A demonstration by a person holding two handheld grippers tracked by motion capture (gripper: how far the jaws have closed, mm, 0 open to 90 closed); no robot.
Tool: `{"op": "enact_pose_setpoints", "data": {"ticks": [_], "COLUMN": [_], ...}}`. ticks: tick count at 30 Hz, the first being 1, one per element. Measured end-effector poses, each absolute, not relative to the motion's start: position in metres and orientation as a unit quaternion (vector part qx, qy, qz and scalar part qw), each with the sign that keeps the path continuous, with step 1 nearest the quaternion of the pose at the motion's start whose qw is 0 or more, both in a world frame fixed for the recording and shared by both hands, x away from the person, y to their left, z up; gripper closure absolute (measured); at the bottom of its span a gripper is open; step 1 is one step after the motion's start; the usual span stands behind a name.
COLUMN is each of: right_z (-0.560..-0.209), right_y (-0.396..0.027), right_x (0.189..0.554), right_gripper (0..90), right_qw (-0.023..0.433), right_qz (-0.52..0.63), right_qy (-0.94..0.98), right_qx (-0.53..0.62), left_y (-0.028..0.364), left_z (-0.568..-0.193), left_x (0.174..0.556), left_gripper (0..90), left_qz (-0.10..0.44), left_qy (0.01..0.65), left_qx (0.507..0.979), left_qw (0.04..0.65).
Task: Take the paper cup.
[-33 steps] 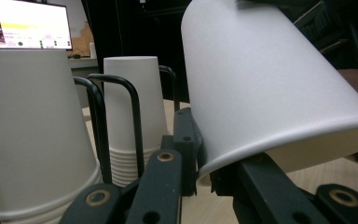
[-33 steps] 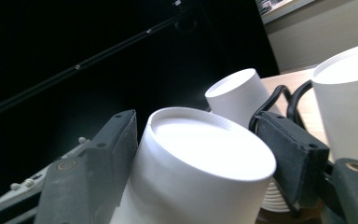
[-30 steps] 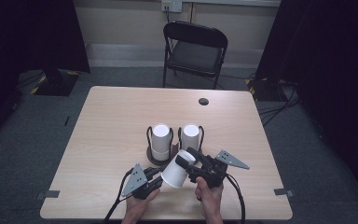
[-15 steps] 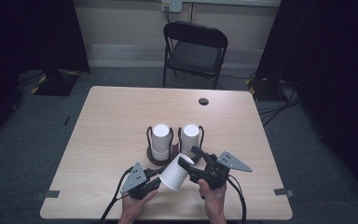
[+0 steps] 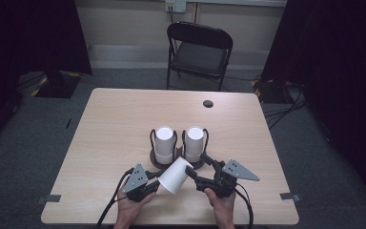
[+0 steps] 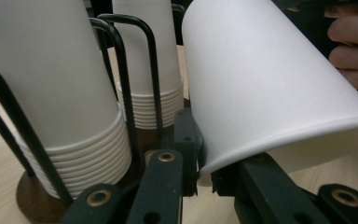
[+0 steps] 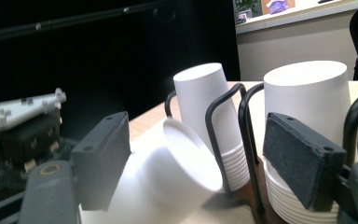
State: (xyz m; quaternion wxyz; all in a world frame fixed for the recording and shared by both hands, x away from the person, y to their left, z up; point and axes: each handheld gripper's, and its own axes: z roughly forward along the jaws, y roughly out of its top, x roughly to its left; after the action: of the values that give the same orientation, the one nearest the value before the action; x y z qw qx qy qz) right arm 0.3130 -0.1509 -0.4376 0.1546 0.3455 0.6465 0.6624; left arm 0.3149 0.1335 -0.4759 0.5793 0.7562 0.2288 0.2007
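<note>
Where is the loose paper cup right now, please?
High view: the loose paper cup lies tilted between both grippers, just before the cup rack, its rim pinched by the left gripper.

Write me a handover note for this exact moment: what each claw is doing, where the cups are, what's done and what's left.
Left claw: shut on the rim of a loose paper cup, held tilted, base towards the rack.
Right claw: open; its jaws have just been opening, the cup's base end between them but not pressed.
Two stacks of upside-down cups, one left and one right, sit in the wire rack at table centre, just behind the held cup.
Done: one cup is off the stacks and handed to the left claw.
Left: likely set this cup down, then pull the next one; the goal spot isn't evident.
</note>
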Motion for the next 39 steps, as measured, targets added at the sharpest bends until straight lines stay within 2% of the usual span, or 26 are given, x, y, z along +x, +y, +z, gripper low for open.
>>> {"op": "enact_pose_setpoints", "data": {"ticks": [6,15,24,27,39], "right_z": [-0.436,-0.437,-0.438,-0.439,-0.438], "right_y": [-0.153,-0.154,-0.150,-0.148,-0.140], "right_x": [0.310,0.304,0.300,0.297,0.292], "right_gripper": [19.0,14.0,14.1,14.2,15.8], "right_qw": [0.161,0.166,0.171,0.192,0.182], "right_qz": [0.652,0.618,0.585,0.569,0.542], "right_qy": [0.661,0.703,0.743,0.753,0.793], "right_qx": [0.333,0.308,0.277,0.269,0.210], "left_y": [0.135,0.132,0.128,0.126,0.113], "left_z": [-0.469,-0.457,-0.456,-0.454,-0.441], "left_x": [0.316,0.321,0.326,0.327,0.334], "left_gripper": [83.5,83.6,83.4,83.4,83.7], "left_qz": [0.199,0.179,0.170,0.158,0.154], "left_qy": [0.231,0.221,0.217,0.215,0.204], "left_qx": [0.766,0.807,0.835,0.840,0.878], "left_qw": [0.566,0.517,0.476,0.472,0.405]}}
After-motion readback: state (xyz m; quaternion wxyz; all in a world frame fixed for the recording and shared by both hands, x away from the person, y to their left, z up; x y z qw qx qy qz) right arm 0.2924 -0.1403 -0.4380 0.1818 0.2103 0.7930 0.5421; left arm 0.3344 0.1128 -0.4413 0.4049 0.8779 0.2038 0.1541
